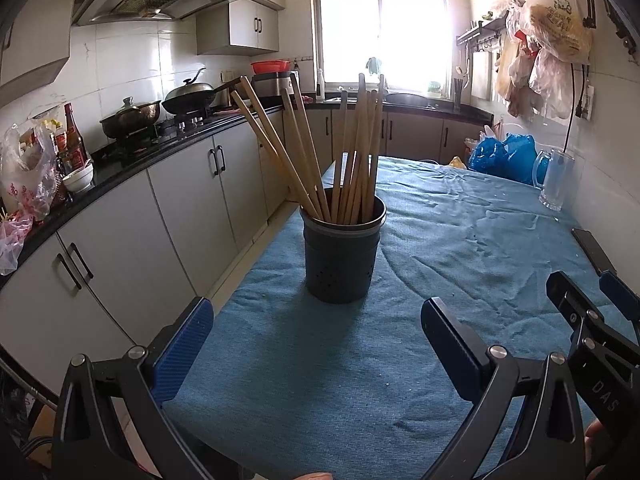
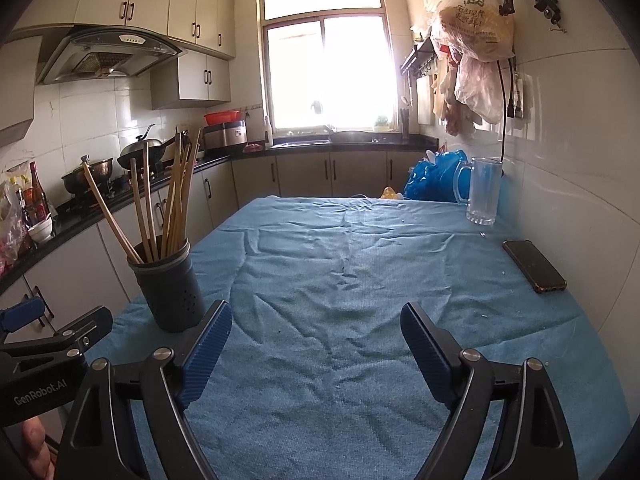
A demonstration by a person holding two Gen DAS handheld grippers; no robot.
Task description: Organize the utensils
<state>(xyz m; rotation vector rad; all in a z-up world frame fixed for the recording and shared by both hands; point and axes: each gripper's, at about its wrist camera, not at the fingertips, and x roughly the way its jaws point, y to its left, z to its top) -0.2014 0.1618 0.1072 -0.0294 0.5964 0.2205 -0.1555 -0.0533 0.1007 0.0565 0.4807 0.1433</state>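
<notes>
On the bench's blue cloth (image 2: 360, 280), both your jaws are wide apart and hold nothing, so grip the dark round plastic cup (image 1: 340, 256) of long wooden chopsticks (image 1: 352, 152) low down.

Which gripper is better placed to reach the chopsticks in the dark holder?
Probably the left gripper: the holder with the chopsticks stands straight ahead of its open jaws. For the right gripper, it stands off to the left.
</notes>
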